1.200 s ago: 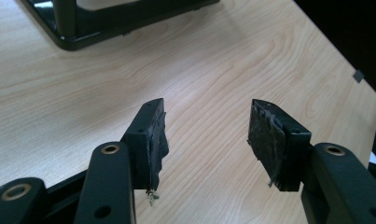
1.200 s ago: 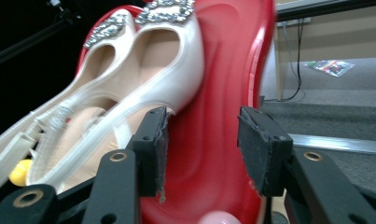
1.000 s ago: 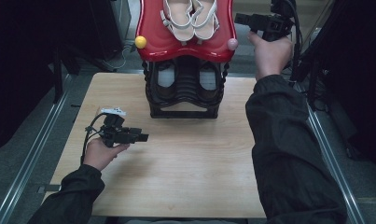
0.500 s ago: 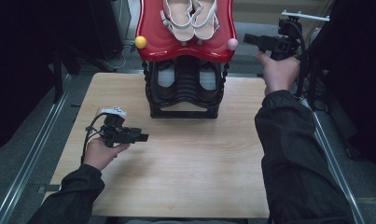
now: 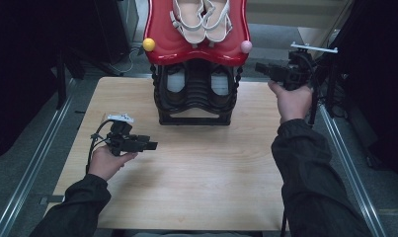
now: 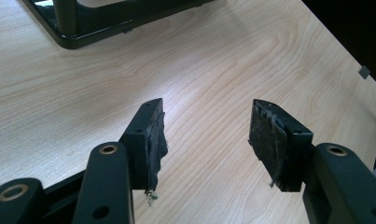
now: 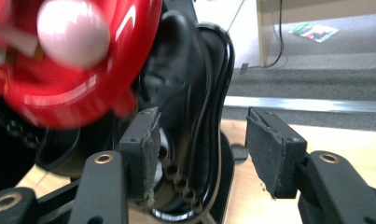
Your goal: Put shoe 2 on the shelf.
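A black shoe rack [image 5: 194, 94] stands at the table's far edge, topped by a red shelf [image 5: 162, 44] carrying a pair of white sandals [image 5: 201, 17]. A yellow ball [image 5: 148, 44] and a pink ball [image 5: 246, 46] cap its front corners. A dark pair of shoes [image 5: 176, 81] sits on a lower tier. My left gripper [image 5: 152, 145] hovers low over the wooden table [image 5: 211, 168], open and empty [image 6: 206, 133]. My right gripper [image 5: 259, 66] is right of the rack, pointing at it; its jaws have just been opening, nothing between them [image 7: 202, 144]. Pink ball [image 7: 73, 30] is close ahead.
The rack's base [image 6: 106, 18] lies ahead of the left gripper. Metal rails run along the table's left [image 5: 38, 158] and right [image 5: 349, 163] sides. Dark equipment stands at the right, behind the right hand. Bare wood spreads in front of the rack.
The right hand has come down from beside the red shelf's top to just below the pink ball, right of the rack. The left hand has stayed put.
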`<state>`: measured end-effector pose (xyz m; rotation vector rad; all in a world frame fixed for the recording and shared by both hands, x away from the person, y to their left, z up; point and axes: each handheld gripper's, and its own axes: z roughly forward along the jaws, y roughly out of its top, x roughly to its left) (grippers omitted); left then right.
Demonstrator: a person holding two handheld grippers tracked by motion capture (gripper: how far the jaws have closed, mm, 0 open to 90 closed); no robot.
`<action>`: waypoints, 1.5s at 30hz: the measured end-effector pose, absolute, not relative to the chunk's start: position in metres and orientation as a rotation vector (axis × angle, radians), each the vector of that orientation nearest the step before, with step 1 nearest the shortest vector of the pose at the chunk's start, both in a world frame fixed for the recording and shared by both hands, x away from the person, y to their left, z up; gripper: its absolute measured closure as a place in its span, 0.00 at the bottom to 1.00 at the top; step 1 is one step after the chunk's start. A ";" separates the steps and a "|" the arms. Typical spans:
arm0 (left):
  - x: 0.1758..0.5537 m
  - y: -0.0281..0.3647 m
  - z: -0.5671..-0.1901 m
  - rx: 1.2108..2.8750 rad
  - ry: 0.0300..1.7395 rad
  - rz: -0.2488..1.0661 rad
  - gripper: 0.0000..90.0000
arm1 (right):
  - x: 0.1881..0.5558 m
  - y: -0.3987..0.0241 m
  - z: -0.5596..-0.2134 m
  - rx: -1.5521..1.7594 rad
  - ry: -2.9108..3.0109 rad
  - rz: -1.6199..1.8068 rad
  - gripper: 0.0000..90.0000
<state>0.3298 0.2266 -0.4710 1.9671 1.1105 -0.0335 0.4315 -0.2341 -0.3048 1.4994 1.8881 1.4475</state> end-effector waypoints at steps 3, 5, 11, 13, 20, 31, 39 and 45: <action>0.330 0.227 -0.471 1.977 1.107 -0.036 0.51 | 0.423 -0.232 -0.313 1.486 1.911 1.484 0.50; 0.330 0.226 -0.471 1.975 1.109 -0.038 0.51 | 0.418 -0.232 -0.319 1.469 1.926 1.490 0.49; 0.329 0.226 -0.471 1.978 1.110 -0.039 0.50 | 0.405 -0.234 -0.341 1.461 1.961 1.492 0.49; 0.329 0.225 -0.471 1.980 1.111 -0.037 0.50 | 0.399 -0.234 -0.351 1.462 1.979 1.478 0.49; 0.328 0.227 -0.471 1.973 1.114 -0.038 0.50 | 0.381 -0.229 -0.382 1.442 2.047 1.462 0.49; 0.327 0.226 -0.471 1.974 1.120 -0.032 0.50 | 0.348 -0.224 -0.422 1.447 2.109 1.503 0.48; 0.323 0.224 -0.470 1.976 1.115 -0.032 0.49 | 0.328 -0.213 -0.432 1.391 2.179 1.505 0.47; 0.320 0.221 -0.469 1.987 1.104 -0.026 0.48 | 0.314 -0.199 -0.450 1.336 2.208 1.523 0.48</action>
